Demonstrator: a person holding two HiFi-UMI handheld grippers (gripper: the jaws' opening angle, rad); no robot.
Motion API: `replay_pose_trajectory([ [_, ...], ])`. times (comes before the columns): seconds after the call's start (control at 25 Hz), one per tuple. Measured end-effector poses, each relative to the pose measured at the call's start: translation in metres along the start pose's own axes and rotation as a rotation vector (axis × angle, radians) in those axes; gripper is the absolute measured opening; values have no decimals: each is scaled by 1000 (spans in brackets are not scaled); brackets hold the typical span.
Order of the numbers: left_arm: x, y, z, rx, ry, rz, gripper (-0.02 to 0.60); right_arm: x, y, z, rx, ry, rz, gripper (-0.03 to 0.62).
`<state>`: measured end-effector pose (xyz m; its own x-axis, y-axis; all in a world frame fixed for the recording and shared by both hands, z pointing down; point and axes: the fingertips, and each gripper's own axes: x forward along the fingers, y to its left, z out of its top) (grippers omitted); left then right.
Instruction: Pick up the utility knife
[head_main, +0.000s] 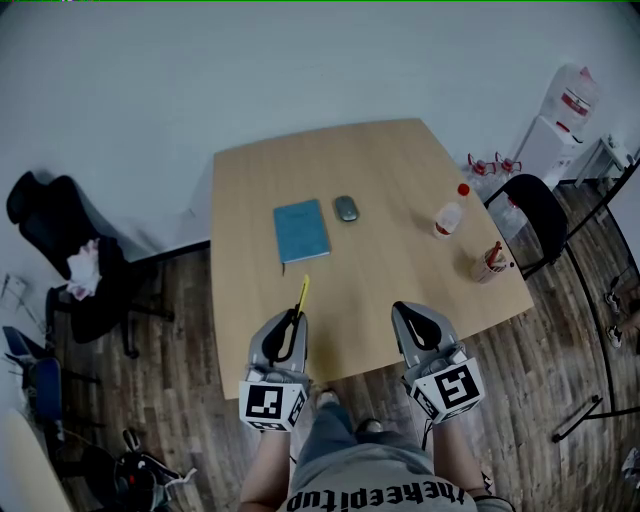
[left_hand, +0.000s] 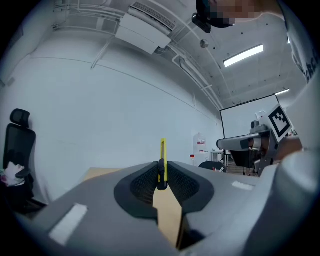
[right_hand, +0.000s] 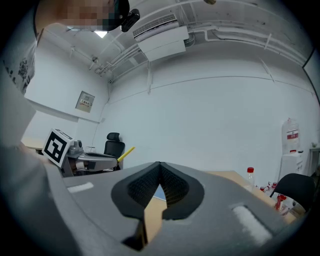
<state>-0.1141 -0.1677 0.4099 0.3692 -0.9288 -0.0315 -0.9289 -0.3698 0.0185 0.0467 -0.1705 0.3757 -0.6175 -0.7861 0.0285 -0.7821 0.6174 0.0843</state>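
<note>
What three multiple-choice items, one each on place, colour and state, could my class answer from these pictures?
1. Where in the head view is the mouse?
A. right of the notebook
B. on it
C. on the floor

2. What colour is the knife?
A. red
B. yellow
C. green

3. How do the right tongs stand?
A. wide open
B. shut on the knife
C. shut, empty

Answers:
1. A, the mouse lies just past the notebook's right edge.
2. B, its yellow body shows in the left gripper view.
3. C, the pads meet with nothing between them.
</note>
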Motion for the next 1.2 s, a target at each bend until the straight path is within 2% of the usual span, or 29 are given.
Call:
replay_pose_trajectory([
  [0.52,-28,-4,35,5,-85,49,77,-13,13,5,-5,-12,26,0],
  [1.2,-45,-11,43,8,-118,65,77,-26,17,11,6,-50,17,0],
])
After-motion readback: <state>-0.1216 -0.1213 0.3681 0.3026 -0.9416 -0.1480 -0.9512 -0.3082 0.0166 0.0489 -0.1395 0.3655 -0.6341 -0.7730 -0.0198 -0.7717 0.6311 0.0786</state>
